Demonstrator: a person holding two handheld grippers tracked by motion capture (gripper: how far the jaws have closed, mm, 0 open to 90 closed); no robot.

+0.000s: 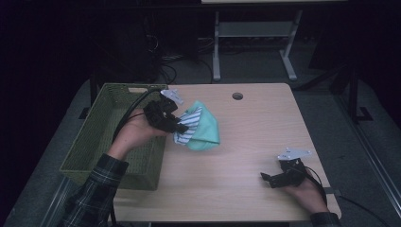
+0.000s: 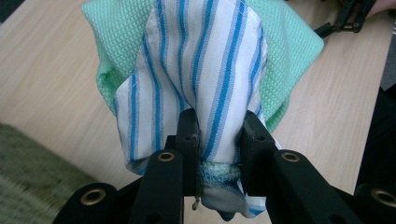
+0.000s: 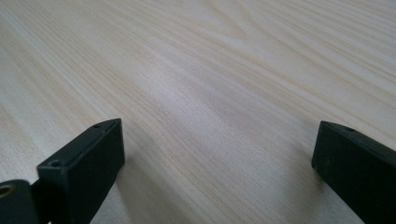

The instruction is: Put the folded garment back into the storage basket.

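High view is dim: table (image 1: 246, 142) top moderately lit, everything beyond it nearly black, image soft and grainy. Left gripper view is bright and sharp on the striped cloth (image 2: 205, 84); near tongs hardware slightly soft. Right gripper view evenly lit, wood grain crisp mid-frame, blurred at far edge, soft shadows beside the tongs.

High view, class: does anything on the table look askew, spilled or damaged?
Nothing is spilled or damaged. The striped and green cloths hang bunched from the left gripper, beside the green basket. The right gripper rests open on the table.
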